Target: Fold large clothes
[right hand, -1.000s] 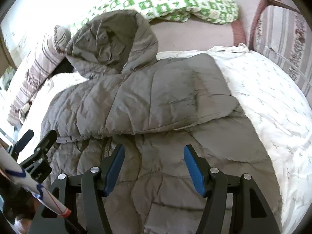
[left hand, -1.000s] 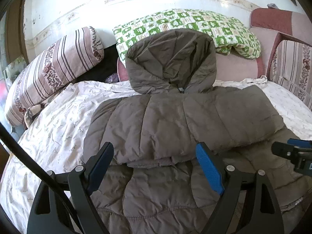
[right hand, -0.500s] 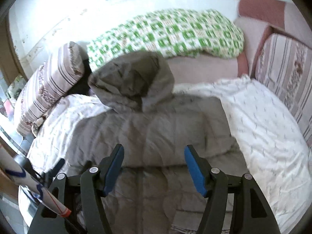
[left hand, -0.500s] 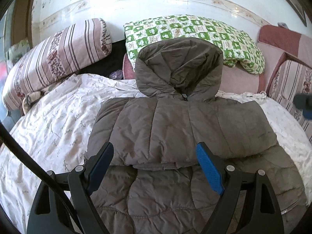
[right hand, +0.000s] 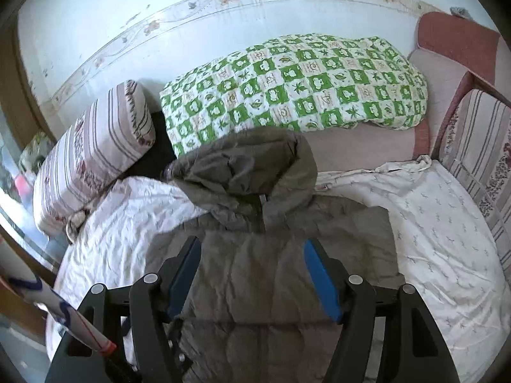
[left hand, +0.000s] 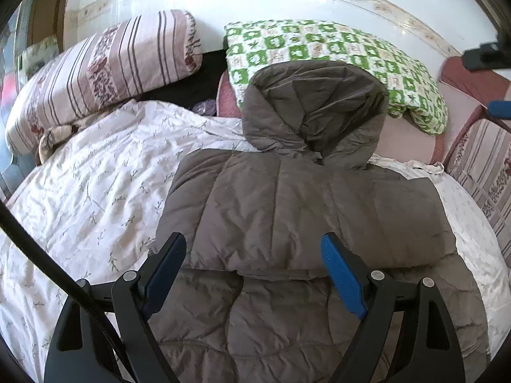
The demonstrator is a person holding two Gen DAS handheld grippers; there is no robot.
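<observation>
A grey-brown padded hooded jacket (left hand: 287, 217) lies on the white patterned bedsheet (left hand: 95, 191), sleeves folded across its body, hood (left hand: 313, 111) toward the pillows. My left gripper (left hand: 252, 268) is open and empty, above the jacket's lower half. My right gripper (right hand: 252, 268) is open and empty, above the jacket (right hand: 271, 271), facing the hood (right hand: 249, 172). Part of the right gripper (left hand: 485, 57) shows at the upper right of the left wrist view.
A green checked pillow (right hand: 293, 86) and a striped pink bolster (right hand: 95, 156) lie at the head of the bed by the white wall. A striped sofa arm (right hand: 479, 146) stands at the right. A white tube (right hand: 51, 300) crosses the lower left.
Both grippers have risen and pulled back from the jacket. The right one has swung up and further, toward the hood and wall. Both stayed open.
</observation>
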